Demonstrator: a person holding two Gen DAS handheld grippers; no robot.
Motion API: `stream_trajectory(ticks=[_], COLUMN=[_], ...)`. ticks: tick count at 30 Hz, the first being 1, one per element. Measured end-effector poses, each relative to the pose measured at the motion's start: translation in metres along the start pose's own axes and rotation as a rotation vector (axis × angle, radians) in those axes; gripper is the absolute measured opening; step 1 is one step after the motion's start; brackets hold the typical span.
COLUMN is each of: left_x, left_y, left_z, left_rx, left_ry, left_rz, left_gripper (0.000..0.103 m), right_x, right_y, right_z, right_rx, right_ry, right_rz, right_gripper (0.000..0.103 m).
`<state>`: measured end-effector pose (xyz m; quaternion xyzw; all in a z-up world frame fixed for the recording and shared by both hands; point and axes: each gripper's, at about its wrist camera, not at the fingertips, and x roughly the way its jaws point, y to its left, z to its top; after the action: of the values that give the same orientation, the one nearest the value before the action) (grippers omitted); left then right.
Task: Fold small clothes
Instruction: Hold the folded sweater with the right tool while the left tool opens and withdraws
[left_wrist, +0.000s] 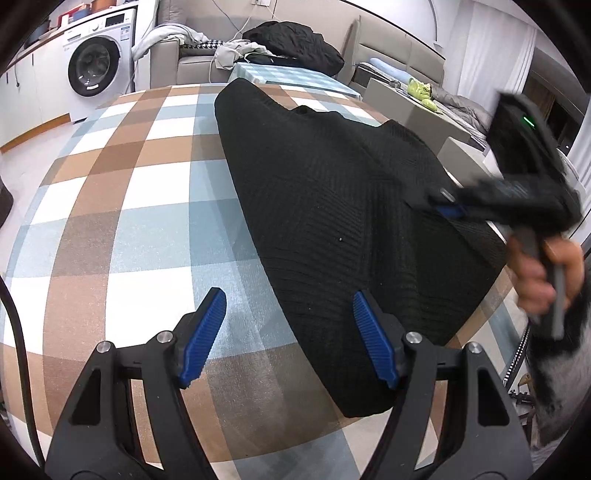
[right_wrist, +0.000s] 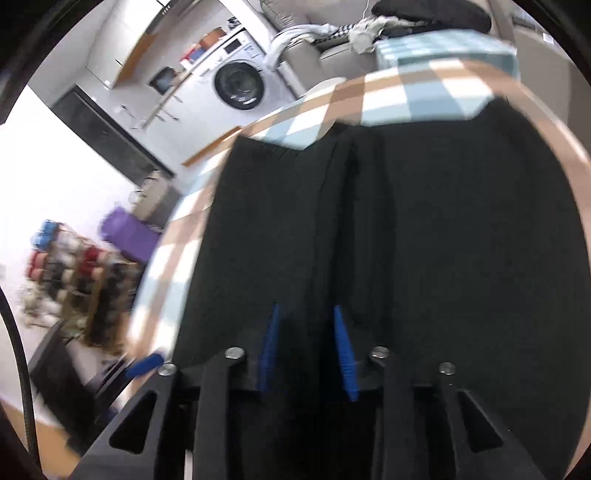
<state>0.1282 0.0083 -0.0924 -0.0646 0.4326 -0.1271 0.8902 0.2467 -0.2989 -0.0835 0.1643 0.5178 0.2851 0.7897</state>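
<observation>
Your left gripper (left_wrist: 288, 336) hangs over the checked table (left_wrist: 122, 229) with its jaws spread wide and nothing between them. The black knit garment (left_wrist: 343, 221) lies flat on the table, running from the upper middle of the left wrist view down to the lower right. Its near edge passes just under your right-hand blue pad (left_wrist: 373, 347), while the left-hand pad sits over bare cloth-covered table.

Your right gripper (left_wrist: 454, 206) shows blurred at the right edge of that view, low against the garment's far side, held in your right hand (left_wrist: 543, 273).

In the right wrist view the garment (right_wrist: 424, 240) fills the centre and right of the frame. Your right gripper's (right_wrist: 308, 354) jaws stand partly closed, with a raised ridge of the black fabric between them. The blur hides whether the pads actually grip it.
</observation>
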Motion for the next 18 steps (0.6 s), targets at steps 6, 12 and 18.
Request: stream_trajectory(ticks=[6, 12, 18], left_x=[-0.001, -0.005, -0.007], left_y=[0.002, -0.008, -0.021], left_z=[0.001, -0.001, -0.015], left_rx=[-0.007, 0.033, 0.106], left_ry=[-0.001, 0.008, 0.037], left_rz=[-0.006, -0.050, -0.072], left_gripper=[0.069, 0.069, 0.069], right_x=[-0.012, -0.030, -0.033], right_y=[0.027, 0.032, 0.017], right_z=[-0.028, -0.046, -0.056], right_rx=[-0.109, -0.184, -0.121], right_ry=[-0.060, -0.075, -0.054], right_rz=[-0.055, -0.156, -0.063], right_gripper=[0.010, 0.009, 0.023])
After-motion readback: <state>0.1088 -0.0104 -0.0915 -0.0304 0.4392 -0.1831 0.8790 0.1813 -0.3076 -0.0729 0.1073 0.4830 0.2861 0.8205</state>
